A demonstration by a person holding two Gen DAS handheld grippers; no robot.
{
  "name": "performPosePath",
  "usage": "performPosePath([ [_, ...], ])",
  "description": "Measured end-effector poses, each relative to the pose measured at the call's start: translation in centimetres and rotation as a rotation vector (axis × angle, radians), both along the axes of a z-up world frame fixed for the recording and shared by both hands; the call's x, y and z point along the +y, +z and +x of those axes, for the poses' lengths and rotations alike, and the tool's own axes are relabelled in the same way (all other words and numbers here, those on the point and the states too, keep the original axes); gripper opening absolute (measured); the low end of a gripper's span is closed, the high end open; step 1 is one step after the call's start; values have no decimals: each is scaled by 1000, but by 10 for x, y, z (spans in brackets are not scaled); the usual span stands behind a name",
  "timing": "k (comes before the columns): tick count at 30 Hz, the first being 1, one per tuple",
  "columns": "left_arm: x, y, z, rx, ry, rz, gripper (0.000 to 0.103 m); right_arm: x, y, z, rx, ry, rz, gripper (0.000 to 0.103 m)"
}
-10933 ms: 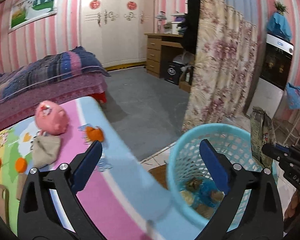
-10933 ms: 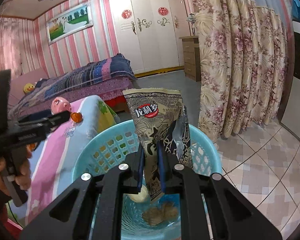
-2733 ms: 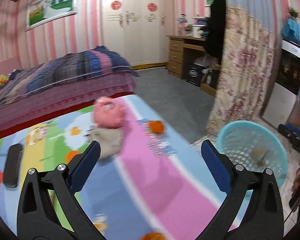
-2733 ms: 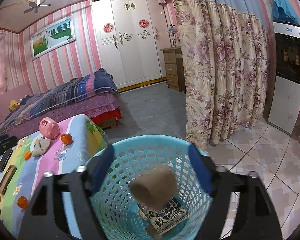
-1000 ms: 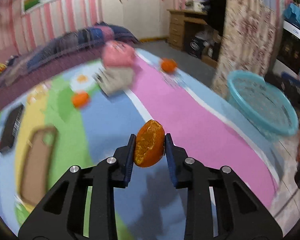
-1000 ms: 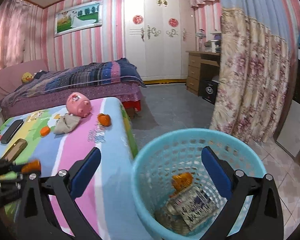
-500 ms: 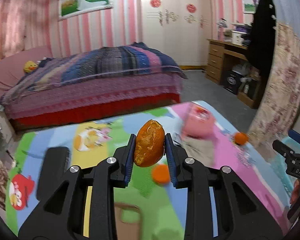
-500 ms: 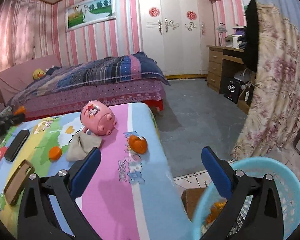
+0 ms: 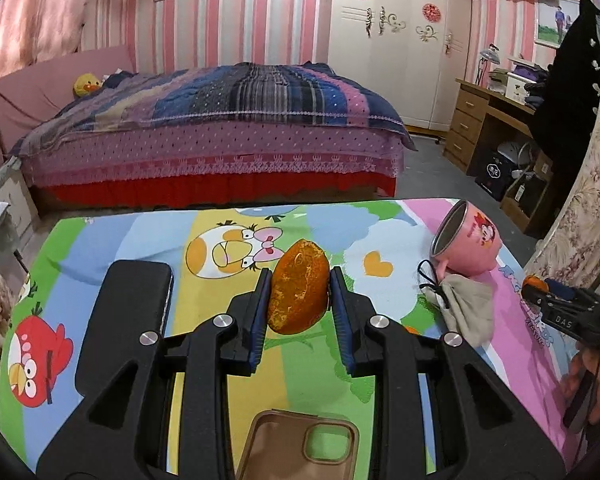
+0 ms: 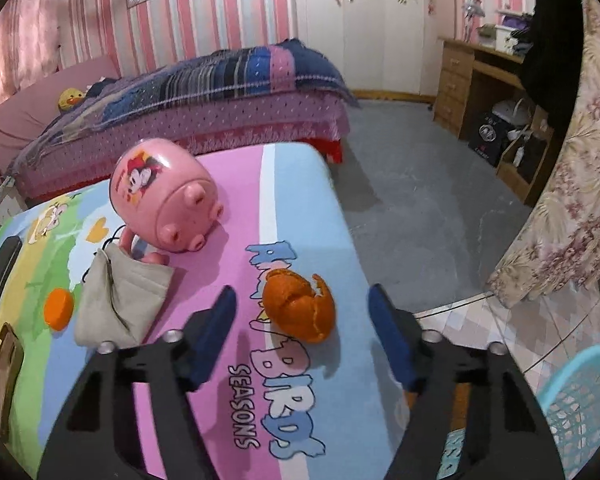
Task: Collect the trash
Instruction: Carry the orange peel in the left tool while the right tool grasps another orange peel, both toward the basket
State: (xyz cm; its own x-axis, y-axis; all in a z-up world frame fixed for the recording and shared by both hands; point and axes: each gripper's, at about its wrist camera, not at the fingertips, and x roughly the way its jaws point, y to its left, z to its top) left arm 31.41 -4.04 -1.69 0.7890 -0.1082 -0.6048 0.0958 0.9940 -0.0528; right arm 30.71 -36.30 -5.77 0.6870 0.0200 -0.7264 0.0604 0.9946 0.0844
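Left tool (image 9: 298,294) clamped on an orange peel (image 9: 297,287) above the cartoon-print tabletop (image 9: 236,248); right tool (image 10: 300,312) spread wide, a second peel piece (image 10: 300,310) lying between its fingers, blue basket (image 10: 580,400) at 4 o'clock.

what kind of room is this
Most likely a home bedroom: a made bed with a striped quilt, a white wardrobe behind it, and a wooden desk with drawers along pink striped walls.
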Motion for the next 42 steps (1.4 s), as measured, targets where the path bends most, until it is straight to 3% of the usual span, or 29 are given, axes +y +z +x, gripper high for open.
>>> performPosePath([
  [3,-2,-2,-1,0,2,17,28,-1,1,-2,-16,6,13,33],
  [7,-12,-3,-6,-4,-20,25,28,0,9,-20,-81,3,6,30],
  [15,-50,2,-28,-24,-108,47,28,-16,53,-98,-227,-4,-36,30],
  [23,-122,16,-95,-100,-281,132,28,-50,94,-178,-356,-74,-75,30],
  [32,-196,21,-161,-126,-459,104,28,-96,102,-233,-367,-141,-100,30],
  [42,-277,-1,-186,-80,-553,57,28,-158,88,-276,-362,-291,-60,30],
])
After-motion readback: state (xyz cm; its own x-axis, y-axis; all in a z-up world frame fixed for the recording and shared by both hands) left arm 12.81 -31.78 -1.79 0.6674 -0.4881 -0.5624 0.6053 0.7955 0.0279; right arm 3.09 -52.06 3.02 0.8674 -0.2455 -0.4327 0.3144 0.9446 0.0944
